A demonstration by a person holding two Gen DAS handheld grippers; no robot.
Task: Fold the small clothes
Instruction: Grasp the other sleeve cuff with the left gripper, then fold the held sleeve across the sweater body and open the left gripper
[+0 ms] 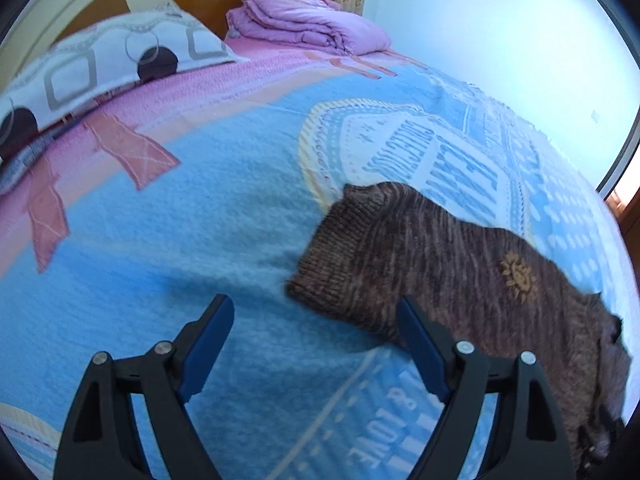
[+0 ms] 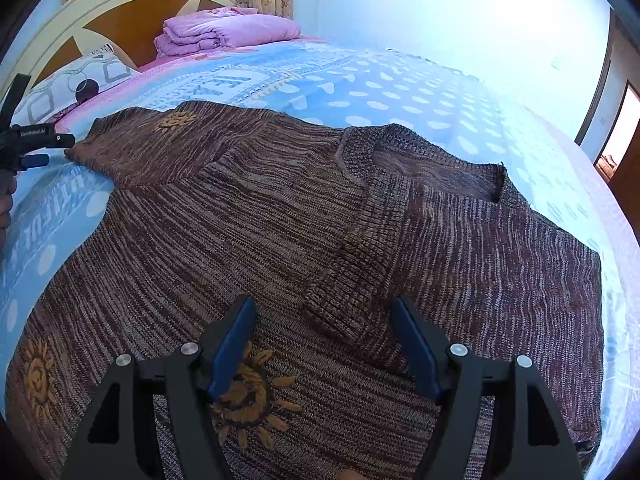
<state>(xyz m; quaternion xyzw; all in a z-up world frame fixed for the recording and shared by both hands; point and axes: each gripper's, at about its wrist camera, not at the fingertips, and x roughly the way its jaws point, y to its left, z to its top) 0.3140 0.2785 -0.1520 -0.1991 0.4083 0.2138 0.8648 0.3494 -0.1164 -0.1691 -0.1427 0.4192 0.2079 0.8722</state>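
Note:
A small brown knitted sweater (image 2: 280, 216) with orange sun patches lies spread on the blue bed blanket (image 2: 360, 88). One sleeve is folded across the chest, its cuff (image 2: 340, 312) between my right gripper's open fingers. My right gripper (image 2: 323, 312) hovers open just above the sweater's body. The other sleeve (image 1: 420, 256) stretches out to the left, its ribbed cuff (image 1: 332, 264) just ahead of my left gripper (image 1: 315, 312), which is open and empty over the blanket. The left gripper also shows in the right wrist view (image 2: 28, 148) beside that cuff.
A patterned pillow (image 1: 100, 68) and a folded purple quilt (image 1: 312, 24) lie at the head of the bed by the headboard (image 2: 132, 8). A white wall (image 2: 440, 12) runs along the far side, with a doorway (image 2: 616, 136) at the right.

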